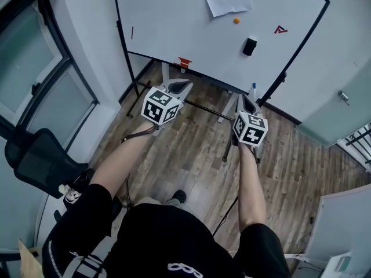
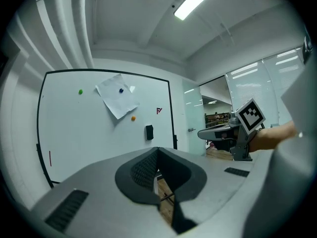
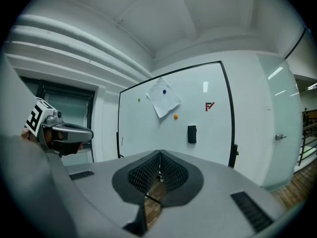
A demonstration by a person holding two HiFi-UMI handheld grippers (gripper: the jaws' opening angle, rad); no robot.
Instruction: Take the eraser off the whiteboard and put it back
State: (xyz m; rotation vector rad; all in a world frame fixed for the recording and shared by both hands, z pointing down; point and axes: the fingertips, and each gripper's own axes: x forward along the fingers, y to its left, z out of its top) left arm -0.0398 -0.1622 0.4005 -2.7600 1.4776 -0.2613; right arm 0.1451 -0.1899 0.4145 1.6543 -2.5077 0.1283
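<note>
Room: a wood-plank floor [image 1: 191,155] is running under everything, with pale walls around it. A glazed partition [image 1: 35,80] is closing off the left side, and a frosted glass door [image 1: 336,120] with a lever handle is standing at the right. A black office chair [image 1: 40,158] is sitting by the partition. A ceiling strip light [image 2: 198,1] is glowing overhead.

Surface: a whiteboard [image 1: 174,22] on a dark-framed stand is facing the person.
- The eraser [image 1: 249,46], black and upright, is clinging to the right part of the board, untouched and well apart from both grippers.
- A sheet of paper [image 1: 226,0] is hanging tilted near the top, above and left of the eraser.
- An orange magnet [image 1: 236,21] is sitting just under the paper's lower corner.
- A red logo [image 1: 280,29] is showing to the right of the eraser.
- A short red stroke [image 1: 132,32] is showing near the left edge.

Hands: both forearms are reaching forward side by side, short of the board.
- The left gripper [image 1: 186,86] is pointing roughly level at the board's lower edge. Its jaws are closing tip to tip on nothing.
- The right gripper [image 1: 244,99] is hanging level beside it, aiming towards the board's right half. Its jaws are likewise pressing together empty, with the eraser showing above them in the right gripper view.
</note>
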